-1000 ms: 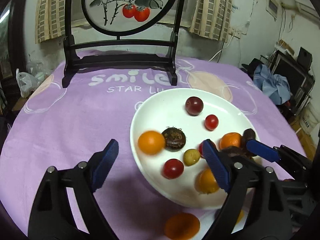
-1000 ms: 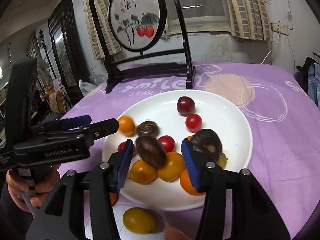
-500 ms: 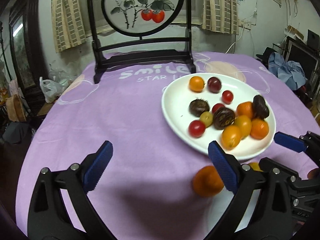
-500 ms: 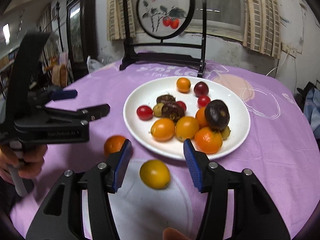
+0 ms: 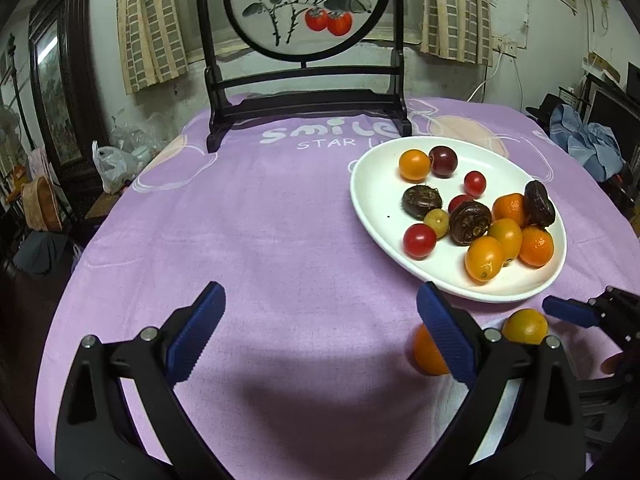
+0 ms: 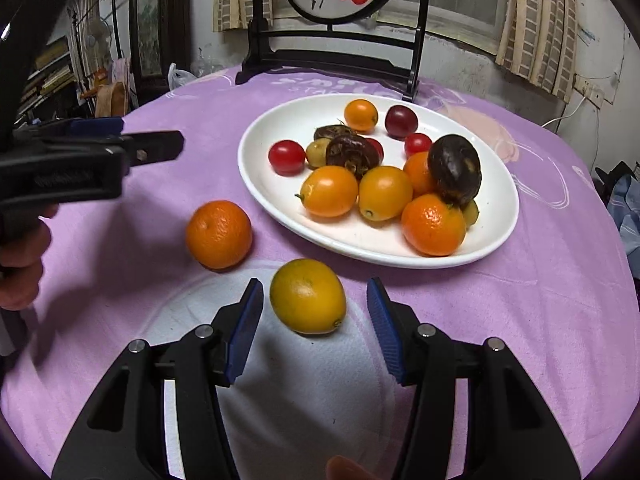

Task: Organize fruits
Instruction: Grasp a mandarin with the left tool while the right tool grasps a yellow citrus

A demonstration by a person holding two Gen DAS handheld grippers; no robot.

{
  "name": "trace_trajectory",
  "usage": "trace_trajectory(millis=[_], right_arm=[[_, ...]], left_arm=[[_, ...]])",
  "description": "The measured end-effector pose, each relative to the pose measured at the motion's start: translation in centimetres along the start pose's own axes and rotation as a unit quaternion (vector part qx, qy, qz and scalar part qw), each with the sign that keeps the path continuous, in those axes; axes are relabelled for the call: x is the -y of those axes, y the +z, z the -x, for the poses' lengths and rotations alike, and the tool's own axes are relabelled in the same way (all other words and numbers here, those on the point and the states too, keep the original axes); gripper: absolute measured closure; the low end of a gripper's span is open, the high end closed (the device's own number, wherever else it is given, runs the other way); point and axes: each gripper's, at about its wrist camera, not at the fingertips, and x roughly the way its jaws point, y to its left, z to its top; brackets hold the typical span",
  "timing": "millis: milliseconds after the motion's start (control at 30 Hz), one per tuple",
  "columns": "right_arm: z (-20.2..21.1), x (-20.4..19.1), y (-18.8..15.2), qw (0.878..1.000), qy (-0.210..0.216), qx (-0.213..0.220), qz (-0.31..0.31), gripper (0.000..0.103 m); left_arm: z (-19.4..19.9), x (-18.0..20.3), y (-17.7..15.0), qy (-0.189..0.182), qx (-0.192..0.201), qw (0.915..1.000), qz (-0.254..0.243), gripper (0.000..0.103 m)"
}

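Observation:
A white plate (image 6: 500, 208) (image 5: 368, 200) holds several fruits: orange ones, red cherry tomatoes, dark brown ones. A yellow-orange fruit (image 6: 307, 295) lies on the purple cloth in front of the plate, between the open fingers of my right gripper (image 6: 316, 330), not touched. A round orange (image 6: 219, 234) lies to its left. My left gripper (image 5: 320, 332) is open and empty over bare cloth; the orange (image 5: 426, 352) shows partly behind its right finger, and the yellow-orange fruit (image 5: 525, 326) is further right.
A dark wooden stand with a round painted screen (image 5: 308, 4) stands at the table's far side, behind the plate. The purple cloth (image 5: 248, 216) covers the round table. Clutter and furniture surround the table edges.
Both grippers have pulled back from the plate toward the table's near edge. The right gripper now has the yellow-orange fruit between its open fingers. The left gripper moved left, off the plate.

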Motion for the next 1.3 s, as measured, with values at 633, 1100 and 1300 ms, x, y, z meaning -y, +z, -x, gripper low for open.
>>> trace_trajectory(millis=[633, 1100, 1300], right_arm=[[4.8, 2.9, 0.3, 0.992, 0.067, 0.05, -0.093, 0.064], [5.2, 2.9, -0.1, 0.991, 0.074, 0.049, -0.104, 0.064], [5.1, 2.8, -0.1, 0.99, 0.077, 0.046, -0.106, 0.064]], left_arm=[[0.0, 1.0, -1.5, -0.063, -0.029, 0.9974, -0.016, 0.005], [-1.3, 7.0, -3.7, -0.085, -0.035, 0.9893, -0.113, 0.032], [-2.5, 7.1, -3.6, -0.072, -0.05, 0.991, -0.101, 0.032]])
